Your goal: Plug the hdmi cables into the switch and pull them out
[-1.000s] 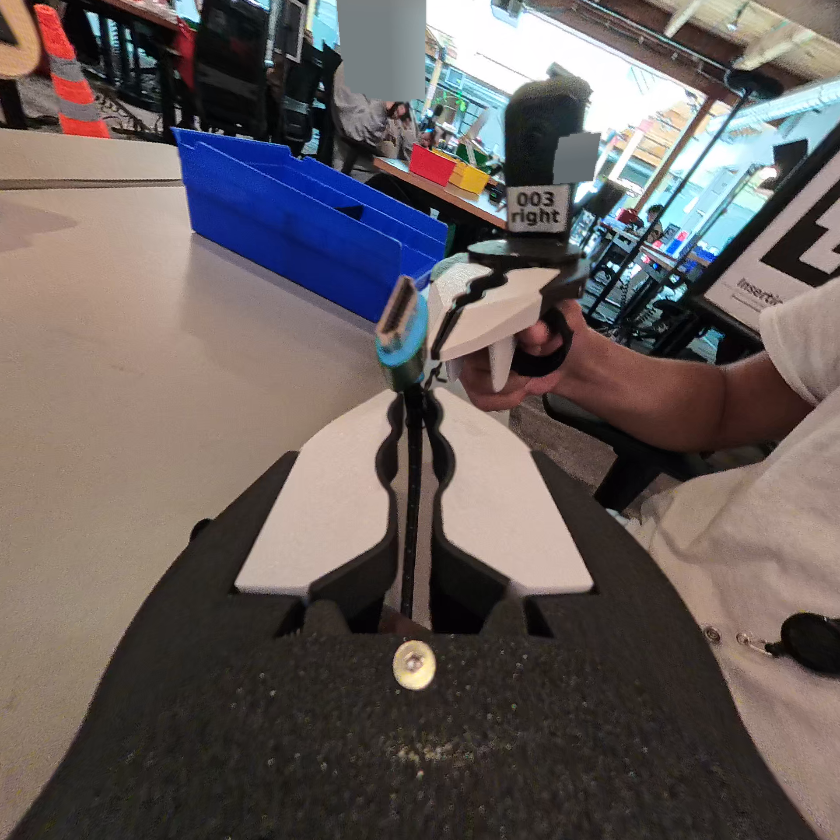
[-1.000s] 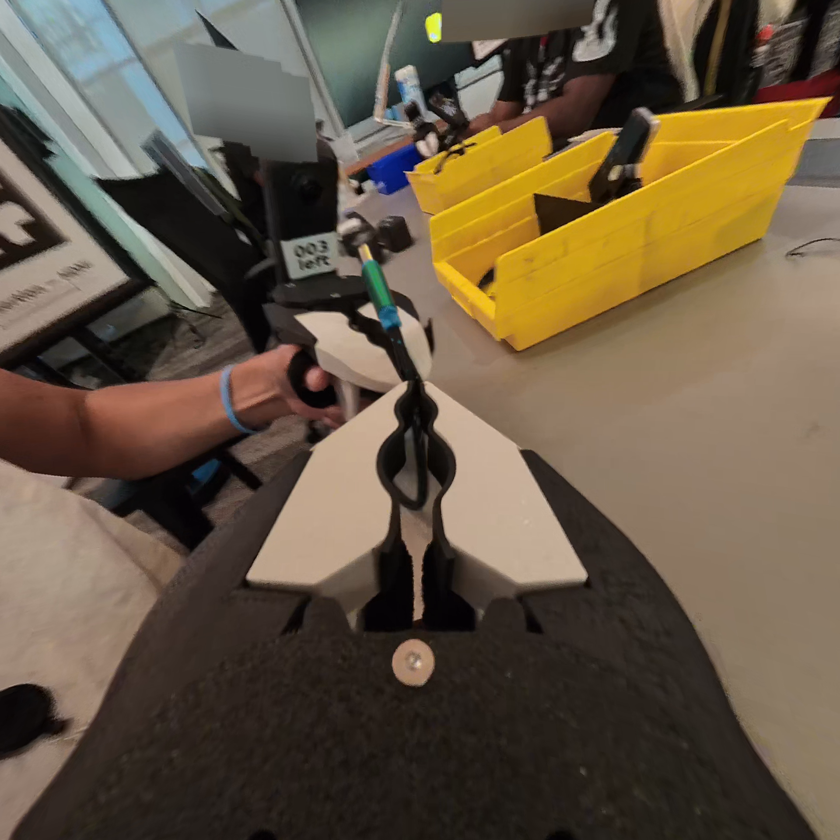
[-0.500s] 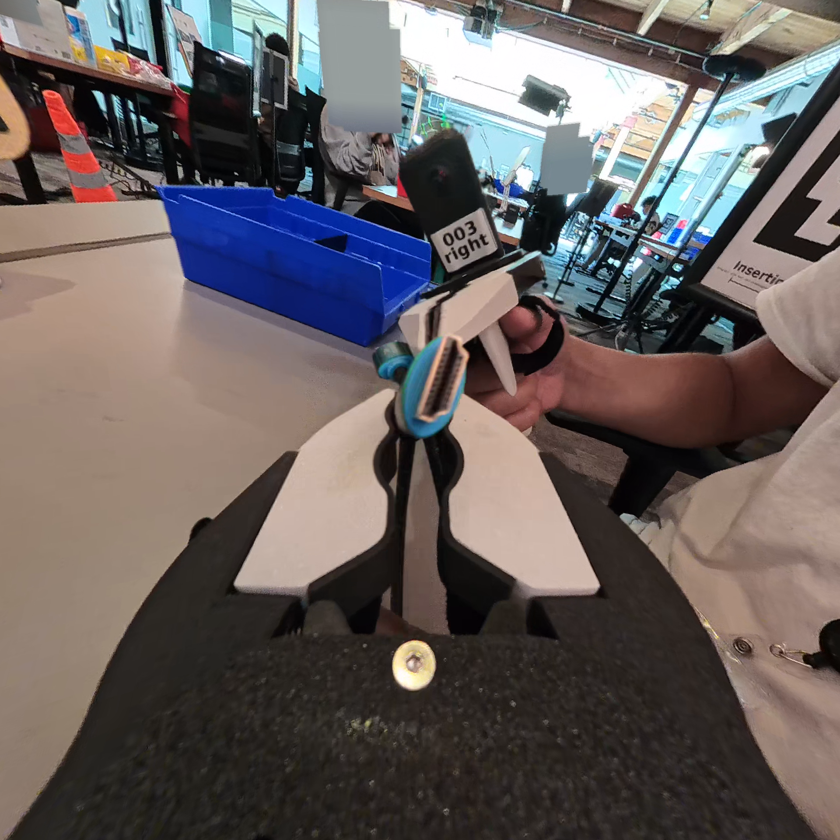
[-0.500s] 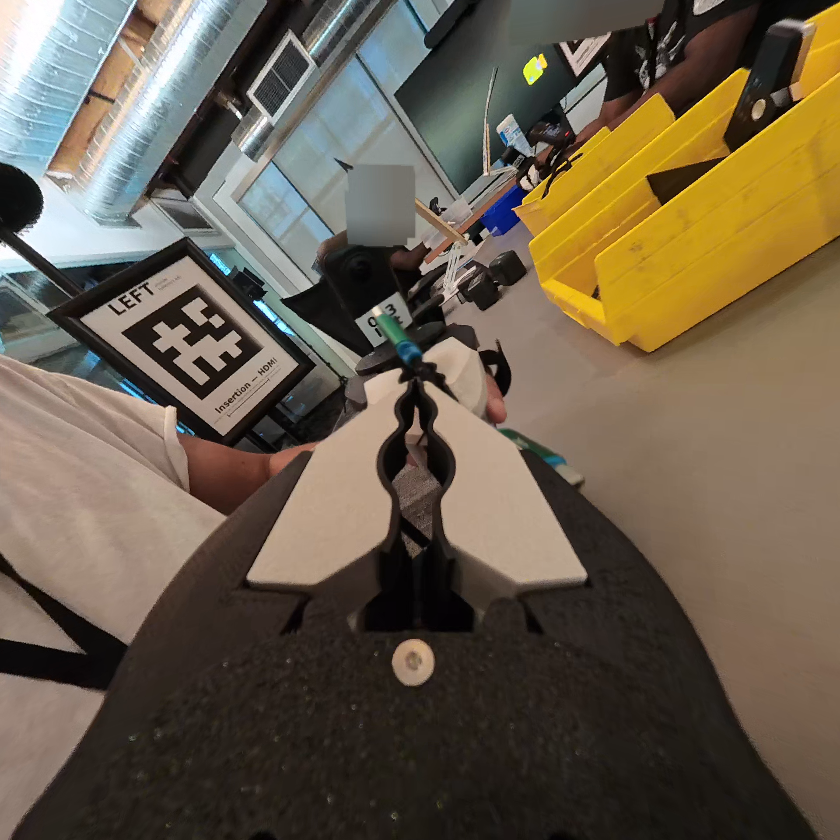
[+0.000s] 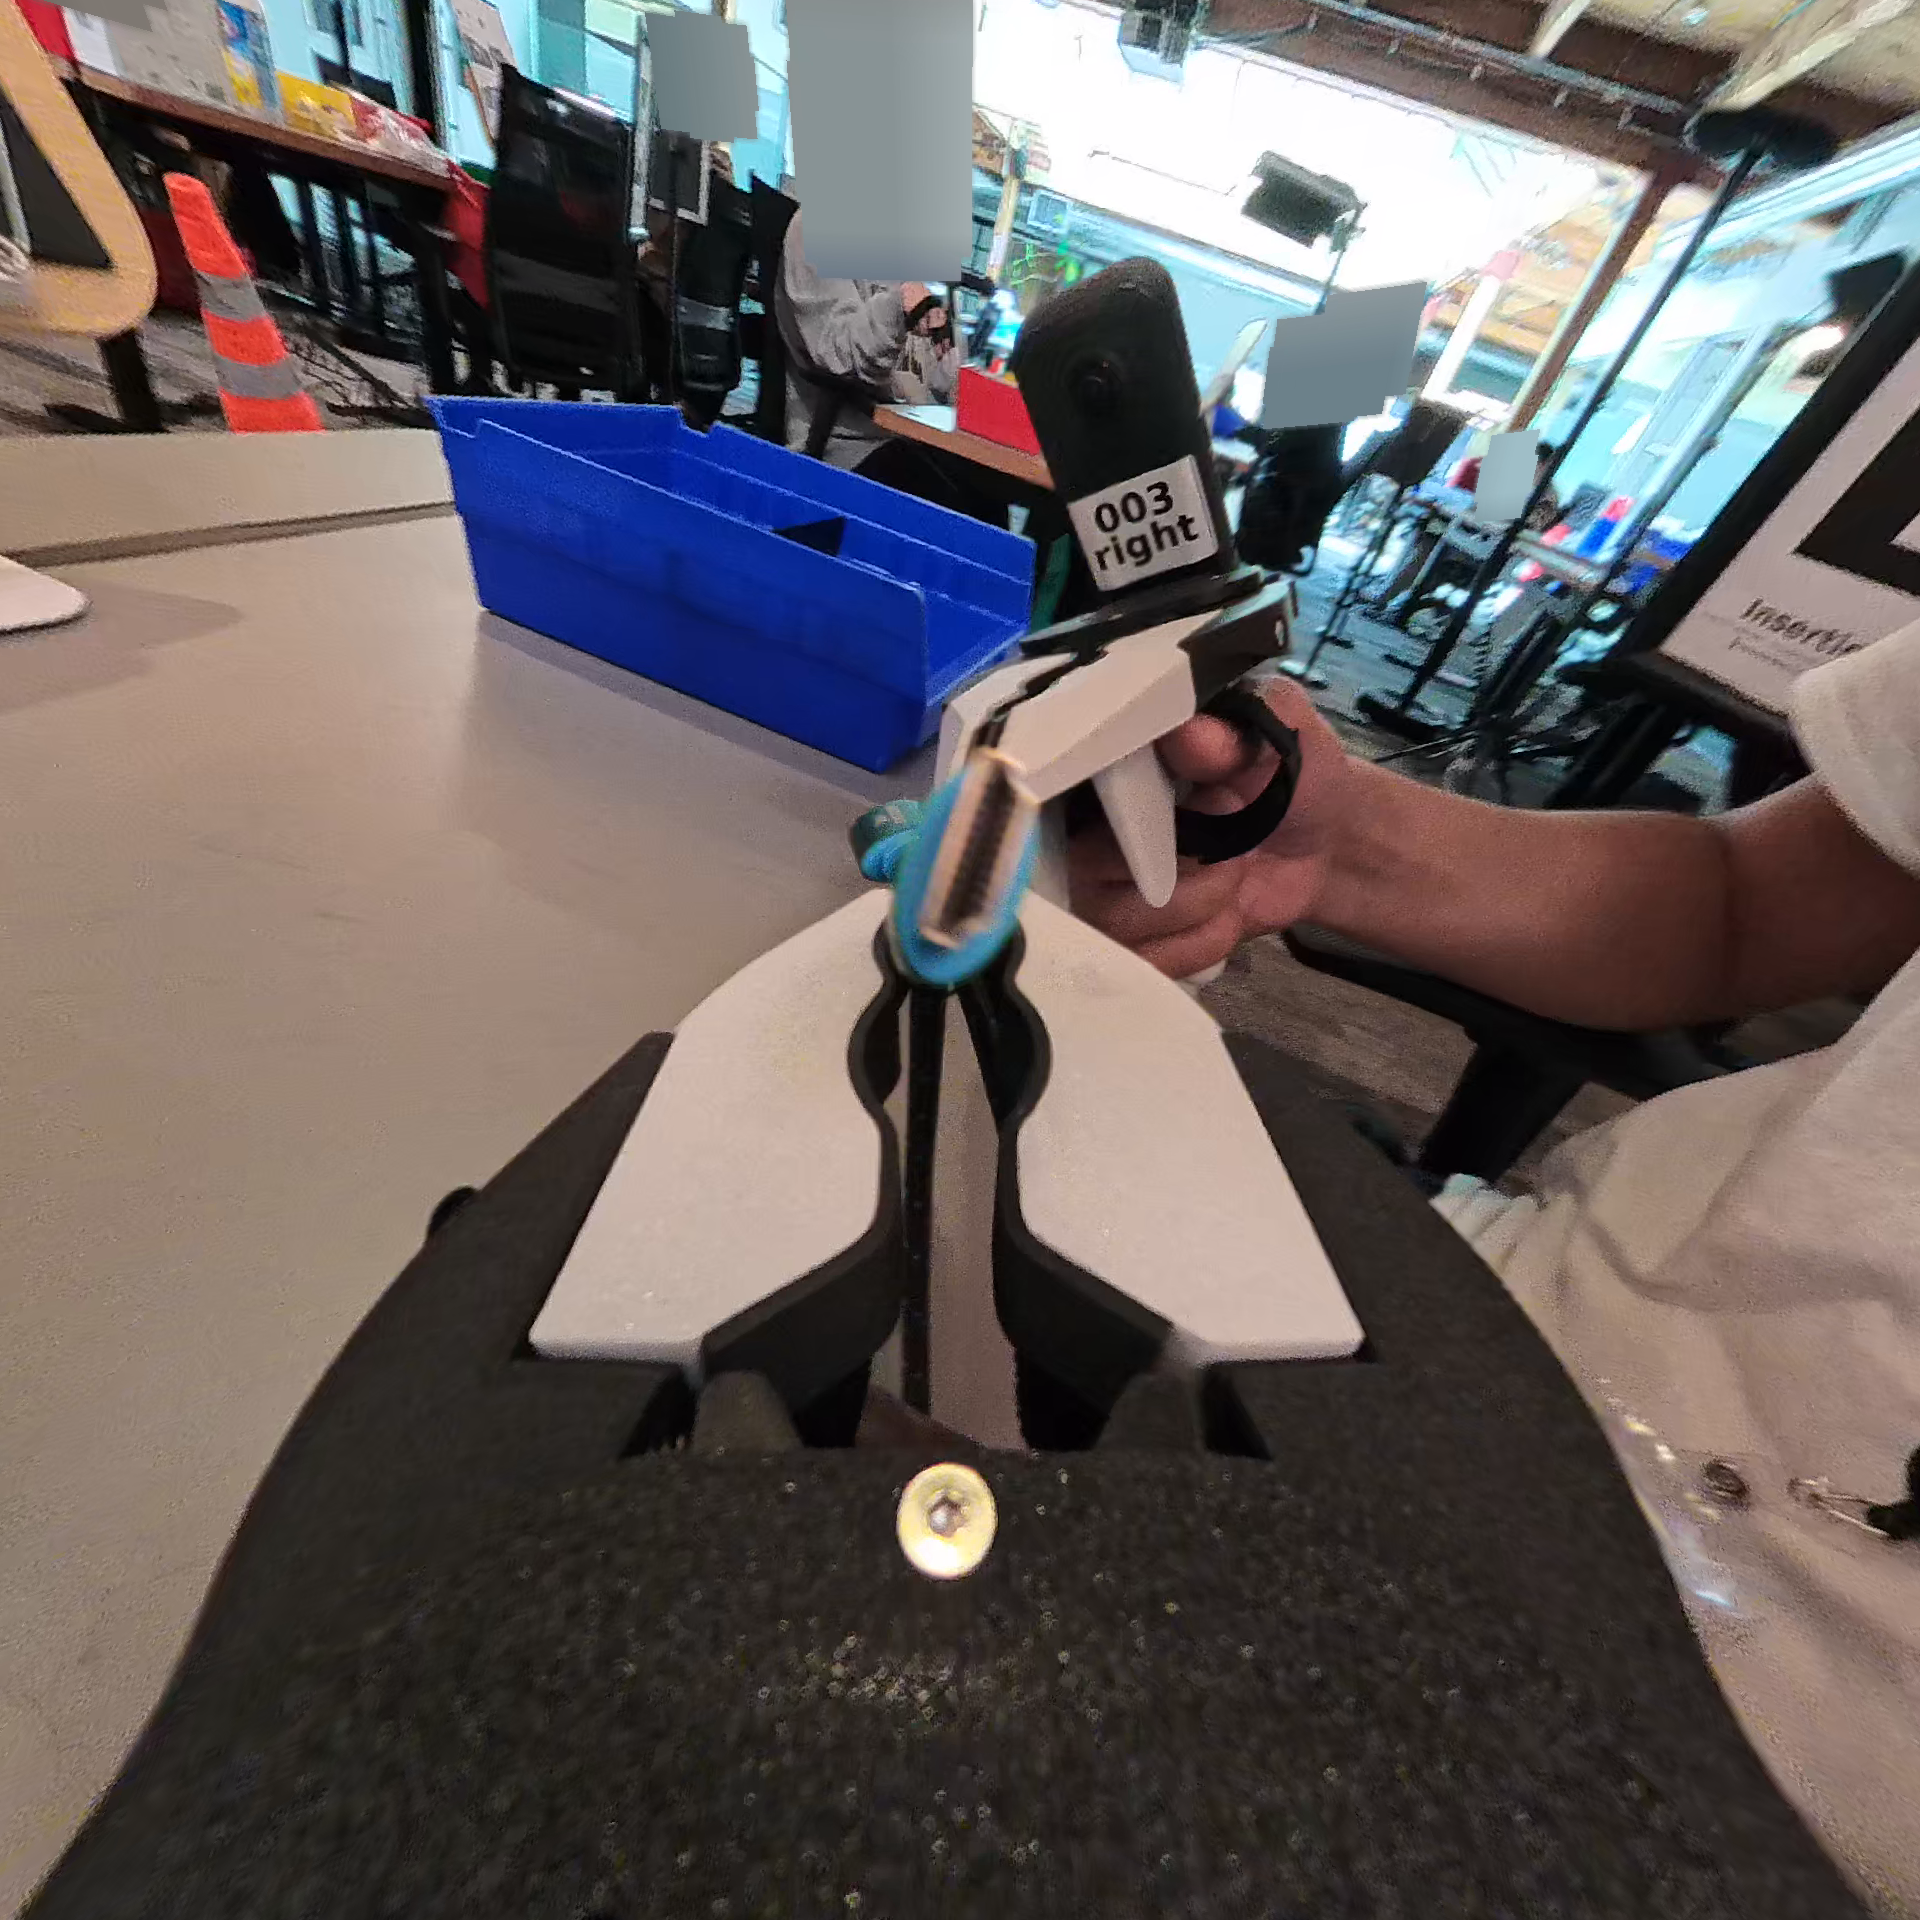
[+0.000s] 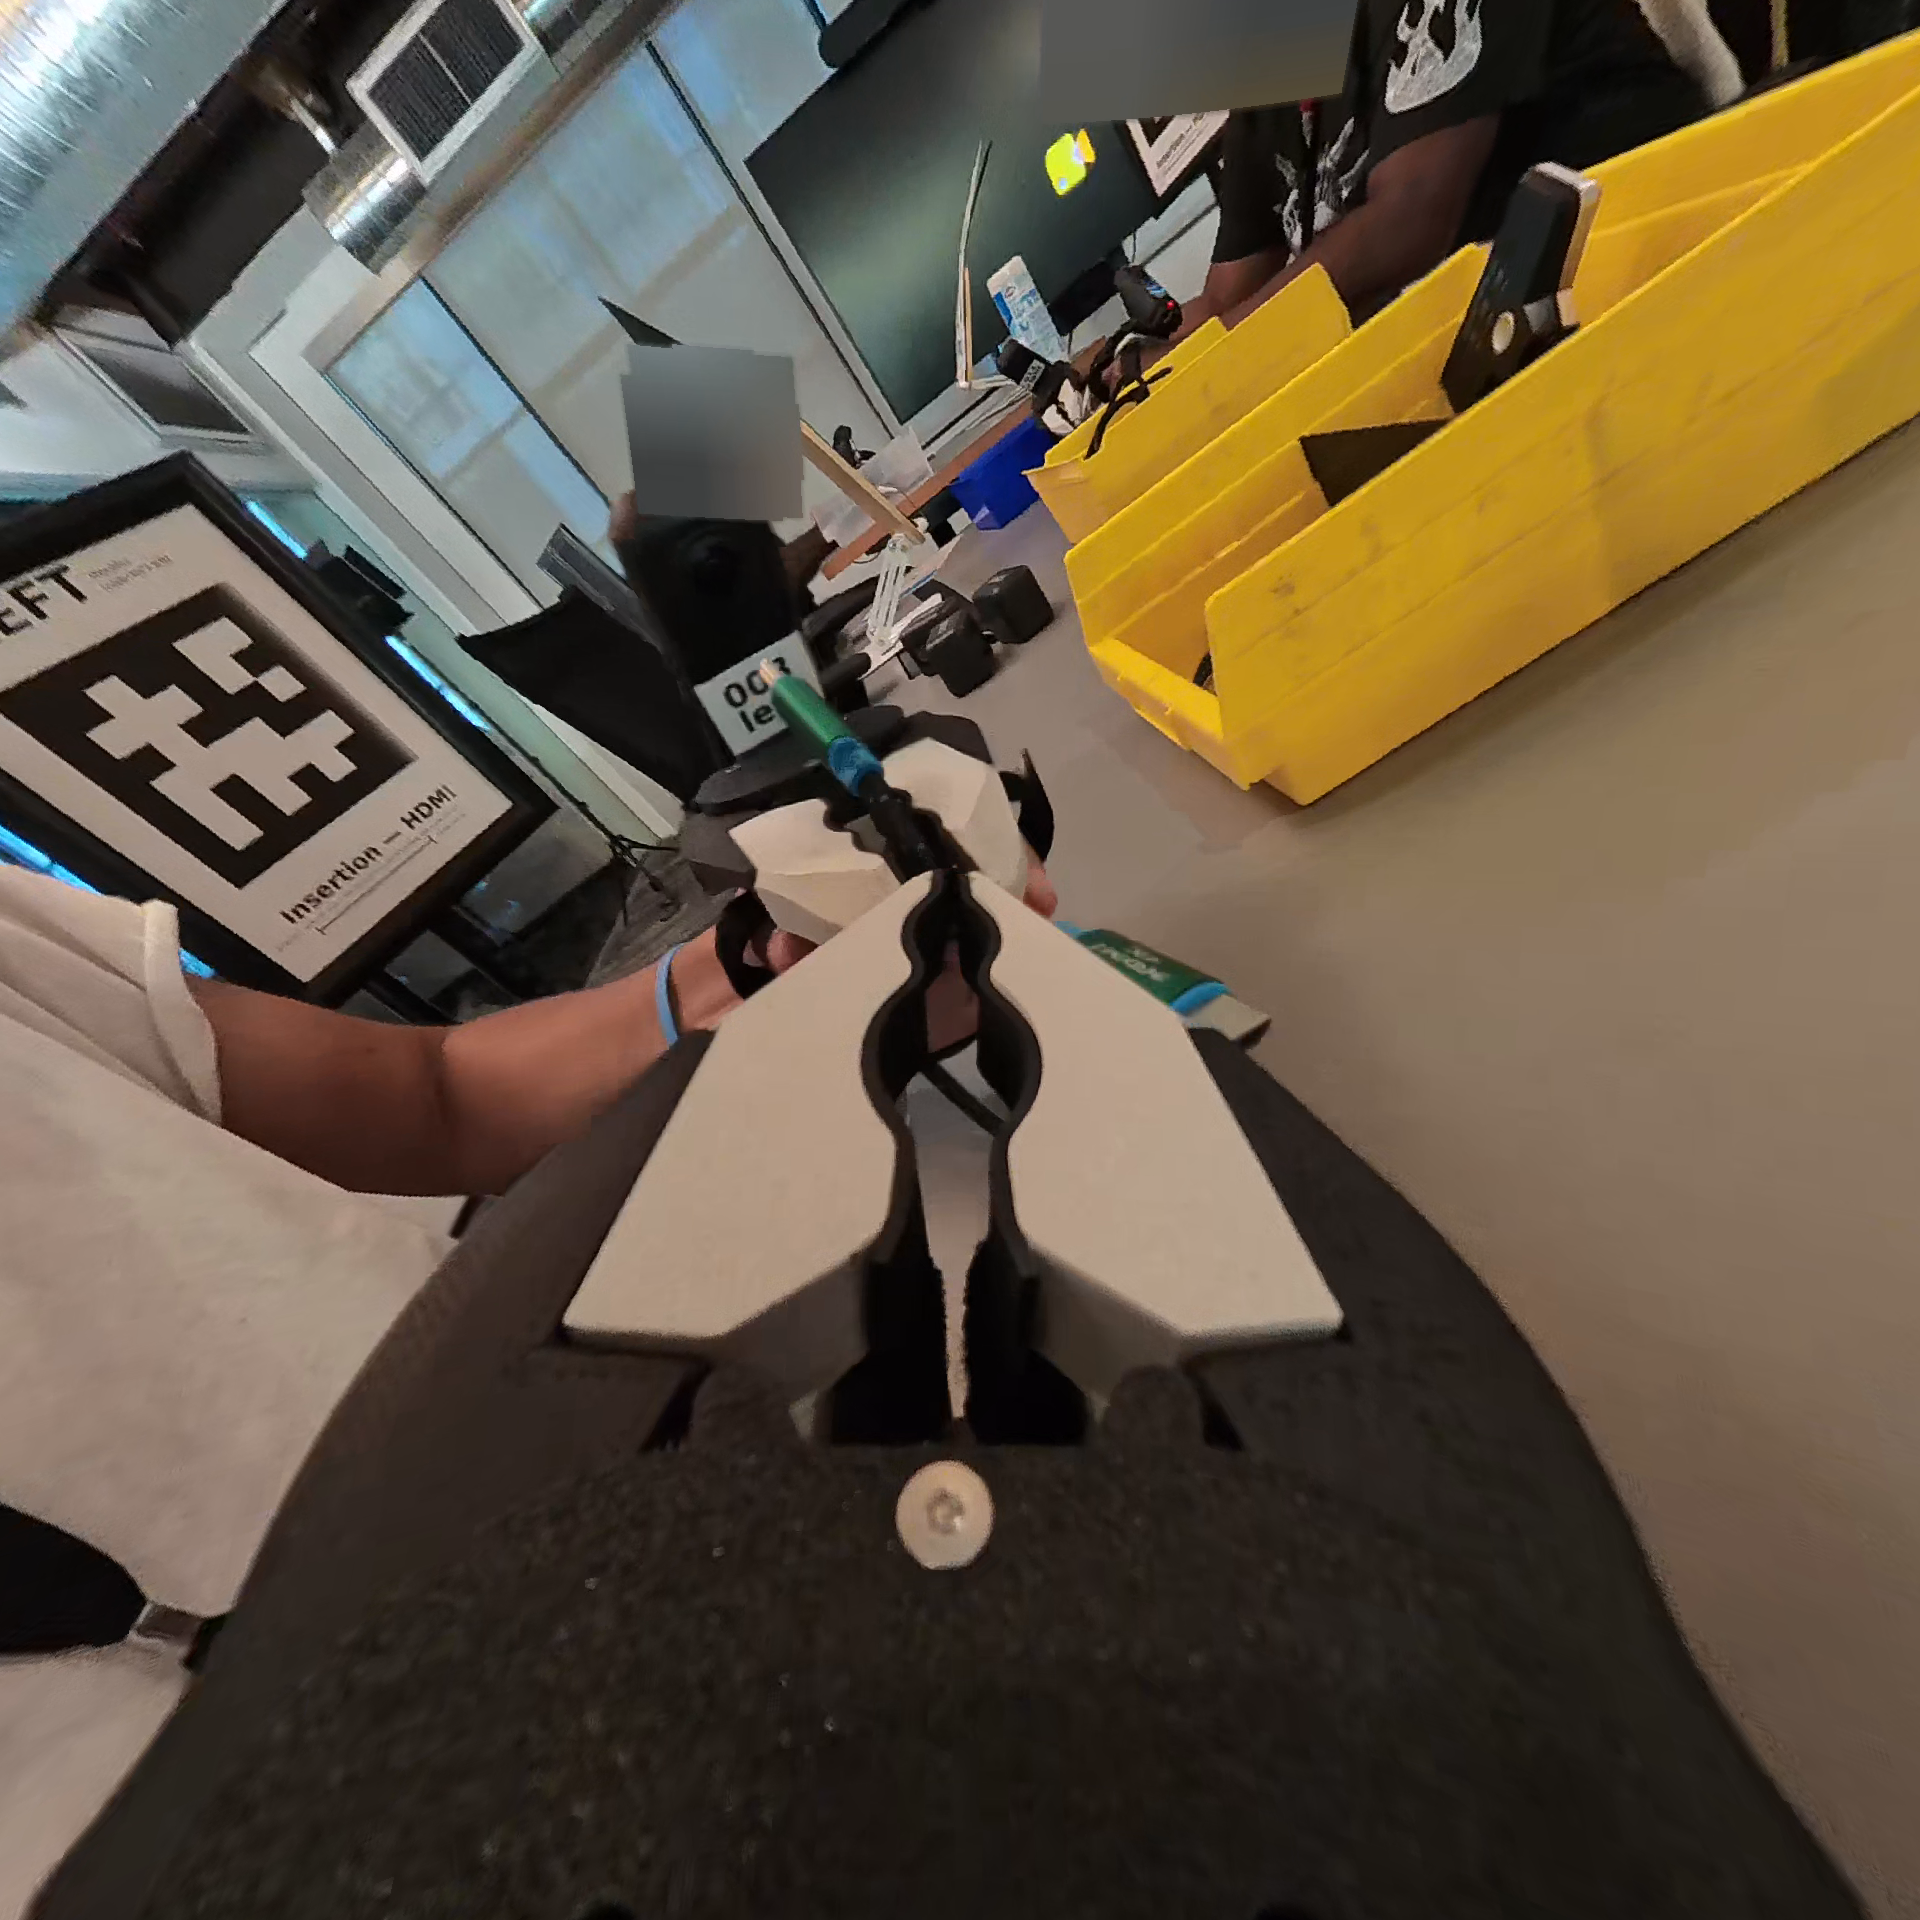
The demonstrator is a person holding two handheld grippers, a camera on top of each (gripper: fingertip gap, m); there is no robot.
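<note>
My left gripper (image 5: 951, 935) is shut on a thin black HDMI cable (image 5: 914, 1164) that runs back between its fingers. A plug with a blue collar (image 5: 971, 873) leans to the right over its tips, metal face towards the camera. My right gripper (image 6: 940, 883) is shut on a black cable. A green plug with a blue collar (image 6: 816, 717) sticks out past its tips. The two grippers are tip to tip, held above the near edge of the grey table (image 5: 312, 831). Another green plug (image 6: 1138, 961) shows right of my right fingers. No switch is in view.
A blue bin (image 5: 727, 592) stands on the table behind the right gripper (image 5: 1091, 707). Yellow bins (image 6: 1507, 540) stand at the far right, with people working behind them. A framed marker sign (image 6: 208, 727) stands off the table. The person's white shirt (image 5: 1662, 1351) is close by.
The plug over my left tips tipped from upright to leaning right, its metal face now towards the camera. My right gripper swung up and left towards the sign, then partly back.
</note>
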